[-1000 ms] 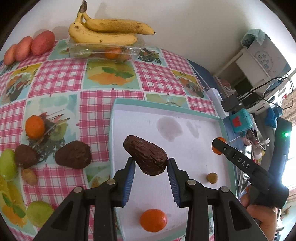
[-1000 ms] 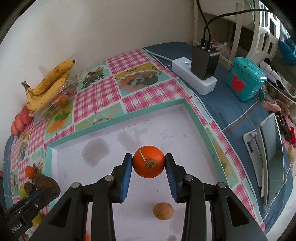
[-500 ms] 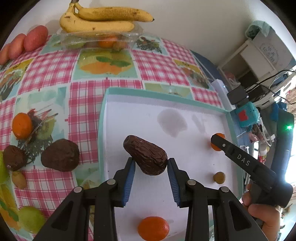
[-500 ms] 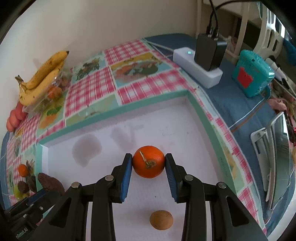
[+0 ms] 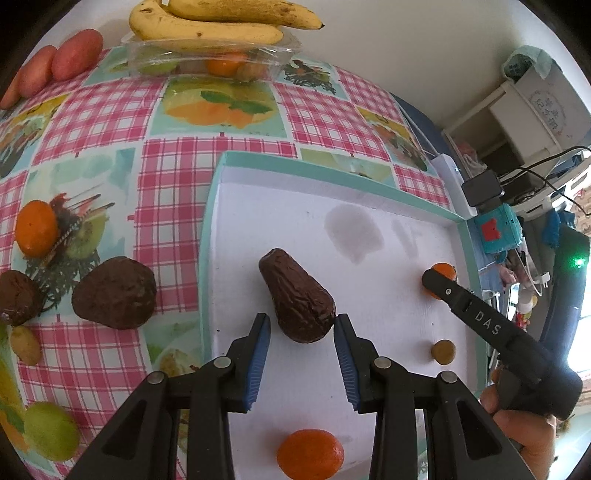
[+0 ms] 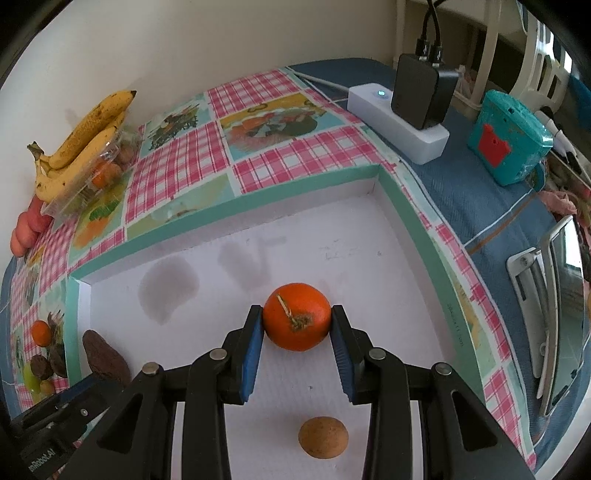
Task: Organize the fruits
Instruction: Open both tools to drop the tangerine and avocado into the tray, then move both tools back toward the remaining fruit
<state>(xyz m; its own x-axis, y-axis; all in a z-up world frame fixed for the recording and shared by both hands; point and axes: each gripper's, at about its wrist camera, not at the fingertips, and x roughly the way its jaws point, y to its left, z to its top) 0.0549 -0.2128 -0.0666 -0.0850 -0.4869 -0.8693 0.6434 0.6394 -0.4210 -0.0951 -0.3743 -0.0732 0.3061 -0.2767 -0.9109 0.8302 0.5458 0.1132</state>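
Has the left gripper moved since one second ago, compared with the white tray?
Yes. The left gripper, carrying the dark avocado, has moved forward over the tray: the tray's far rim now lies closer, and the bananas have slid toward the picture's top edge.

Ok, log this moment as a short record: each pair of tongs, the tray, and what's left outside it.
left tongs: either side of the dark wrinkled fruit, over the tray; grip unclear
right tongs: shut on an orange, over the tray
loose in tray: small brown fruit, second orange
on tablecloth: bananas on a clear box, another dark fruit, third orange
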